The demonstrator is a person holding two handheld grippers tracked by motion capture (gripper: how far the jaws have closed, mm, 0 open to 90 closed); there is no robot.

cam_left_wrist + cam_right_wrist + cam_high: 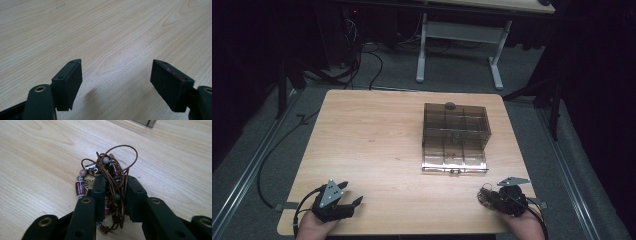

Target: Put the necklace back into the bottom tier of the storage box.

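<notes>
Your right gripper (113,192) pinches a tangled beaded cord necklace (110,172) just above the worktop (377,145), near its front right corner. Your left gripper (116,82) is spread wide, holding nothing.

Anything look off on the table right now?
Nothing damaged or spilled. The beaded cord is a tangled bunch in the right gripper, loops sticking out above the jaws. The clear box has its bottom drawer pulled out.

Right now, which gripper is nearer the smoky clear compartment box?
Right. The right gripper, shut on a beaded cord necklace, sits just below the box and its front edge; the left gripper, open, sits far off at the table's near left corner.
</notes>
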